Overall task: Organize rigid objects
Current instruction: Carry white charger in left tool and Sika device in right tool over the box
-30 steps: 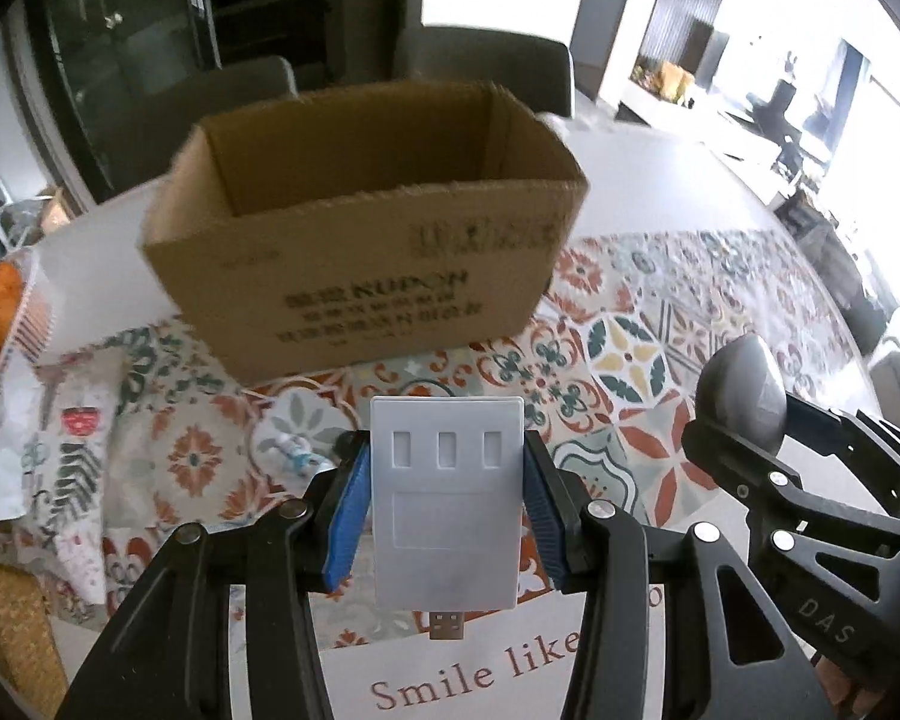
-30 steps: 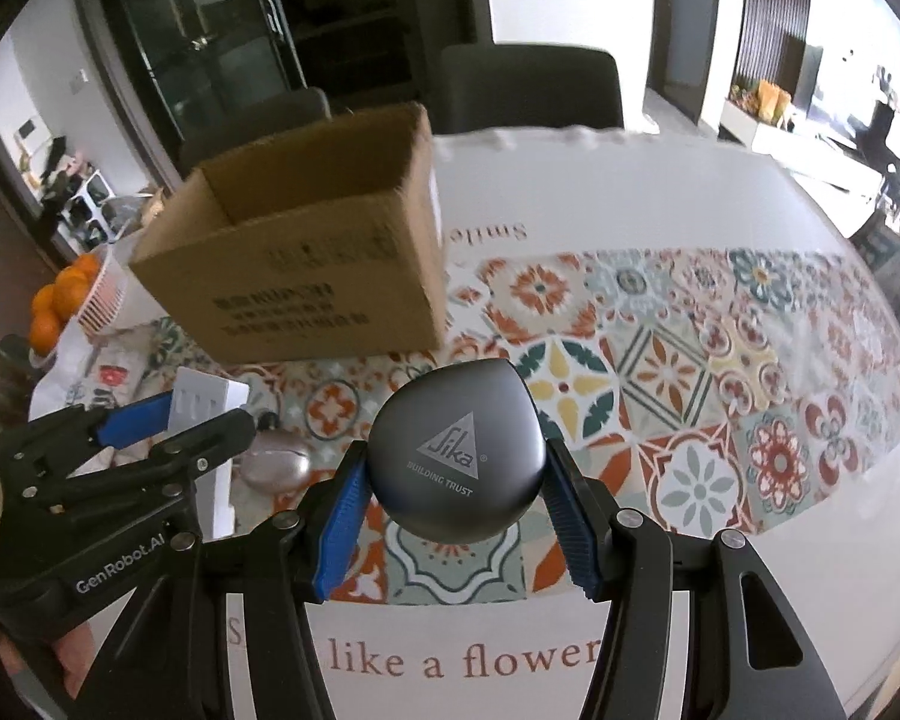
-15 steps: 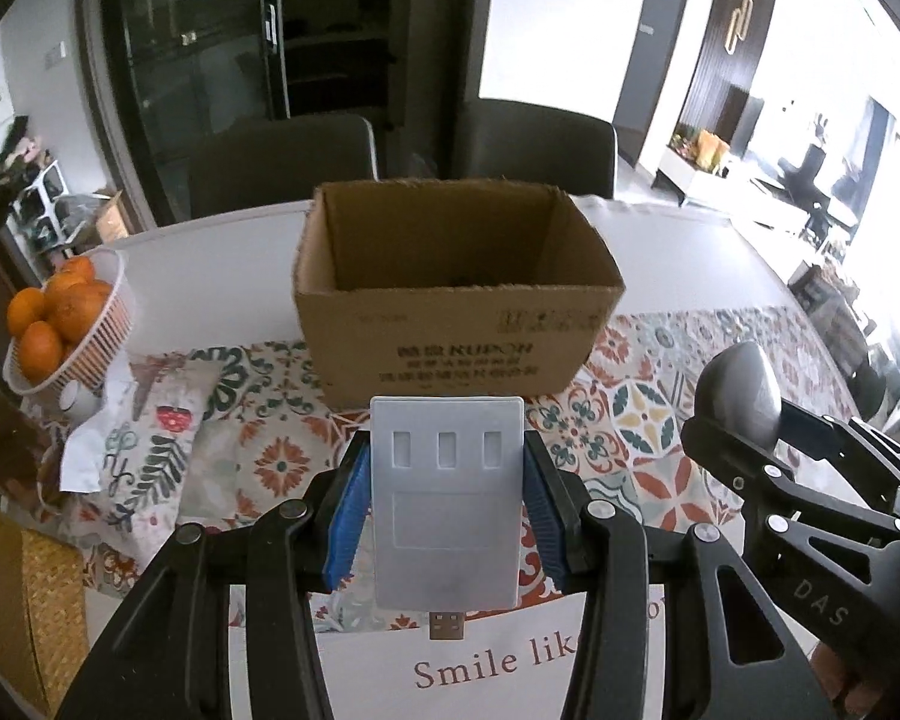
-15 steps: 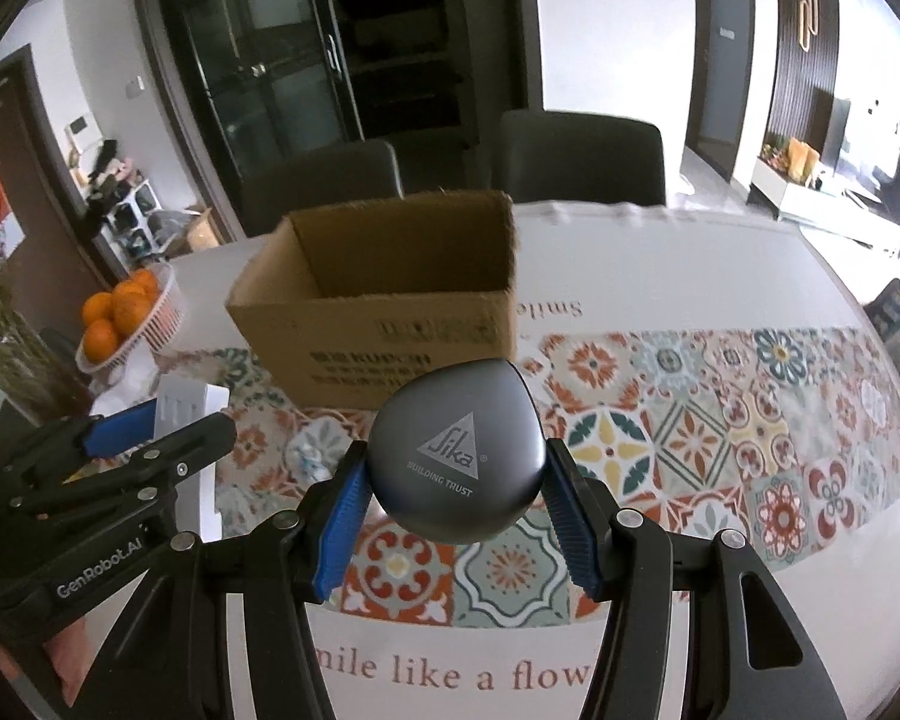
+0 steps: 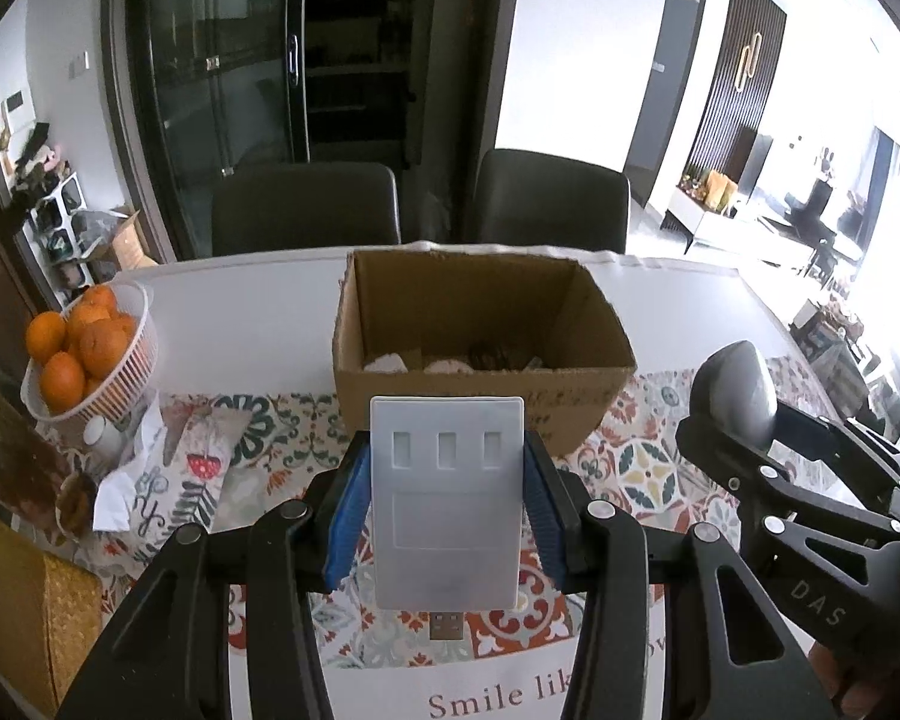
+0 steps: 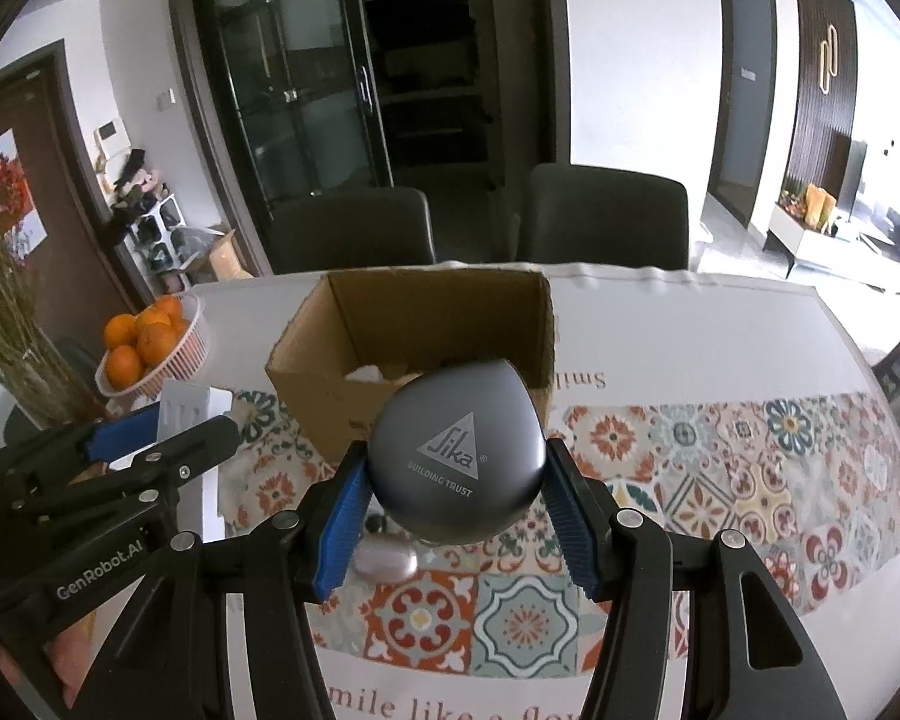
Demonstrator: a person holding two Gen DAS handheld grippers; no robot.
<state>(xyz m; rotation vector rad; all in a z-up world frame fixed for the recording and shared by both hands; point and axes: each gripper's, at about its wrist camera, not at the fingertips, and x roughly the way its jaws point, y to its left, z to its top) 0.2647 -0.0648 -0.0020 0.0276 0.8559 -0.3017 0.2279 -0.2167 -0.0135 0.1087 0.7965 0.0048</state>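
Left gripper (image 5: 447, 504) pinching hub (image 5: 447, 498) by flat edges — light, stiff; right gripper (image 6: 453, 516) clamping gadget (image 6: 456, 450) — smooth, likely slippery.

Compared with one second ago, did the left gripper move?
Yes. The left gripper, jaws shut on the white USB device, has risen: the cardboard box now sits lower against it, with its inside showing.

Right tool (image 6: 455, 519) clamping grey Sika object (image 6: 456, 457), open cardboard box (image 6: 414, 324) behind, contents unclear
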